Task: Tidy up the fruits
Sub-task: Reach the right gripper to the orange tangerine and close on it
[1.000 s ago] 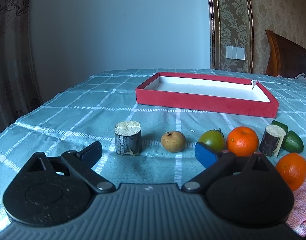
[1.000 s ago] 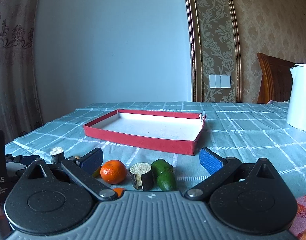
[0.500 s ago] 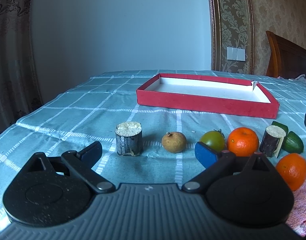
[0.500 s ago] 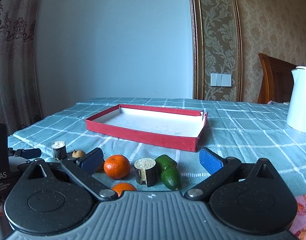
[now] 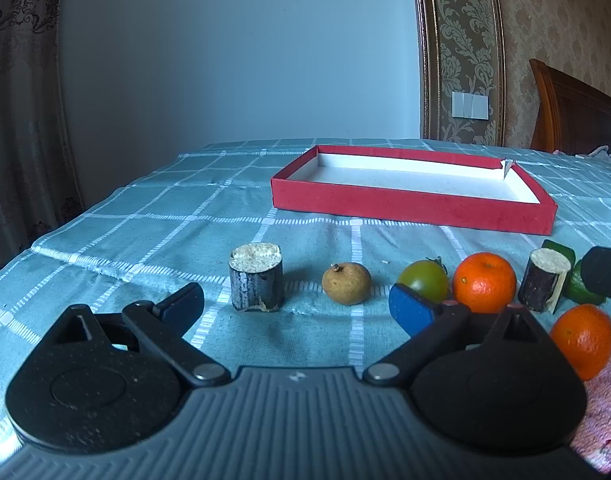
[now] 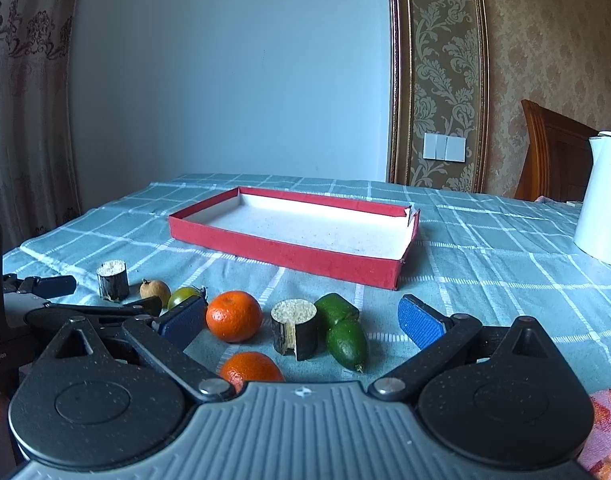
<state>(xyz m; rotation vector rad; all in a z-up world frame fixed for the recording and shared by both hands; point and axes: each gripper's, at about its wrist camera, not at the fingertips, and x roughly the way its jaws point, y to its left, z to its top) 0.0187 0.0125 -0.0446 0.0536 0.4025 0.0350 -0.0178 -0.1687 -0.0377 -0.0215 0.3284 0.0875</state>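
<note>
Left wrist view: the left gripper (image 5: 295,304) hangs low over the counter (image 5: 153,224), which is covered in a teal checked cloth, and its jaws stand wide apart with nothing between them. Just ahead, the fruits lie in a loose row on the cloth. From left to right there is an upright sugarcane piece (image 5: 256,277), a brown longan (image 5: 346,283), a green tomato (image 5: 423,281) partly behind the blue right finger pad (image 5: 409,309), a mandarin (image 5: 484,282), and a second sugarcane piece (image 5: 543,280) leaning against a green fruit at the frame edge. A second mandarin (image 5: 582,338) sits nearer the camera on the right. Beyond the row, well apart from it, is a shallow red tray (image 5: 409,202) with a white floor, holding nothing.

Right wrist view: the right gripper (image 6: 301,320) is also low over the counter, jaws spread open and gripping nothing. Between its fingers lie one mandarin (image 6: 233,315), the notched sugarcane piece (image 6: 294,330), and two green avocados (image 6: 345,338) touching each other, with the other mandarin (image 6: 249,366) partly hidden by the gripper body. Further left are the tomato (image 6: 182,296), longan (image 6: 154,292) and the other sugarcane piece (image 6: 112,279), beside the left gripper (image 6: 101,294). The red tray (image 6: 289,250) lies behind, and a white kettle (image 6: 603,200) stands far right.
</note>
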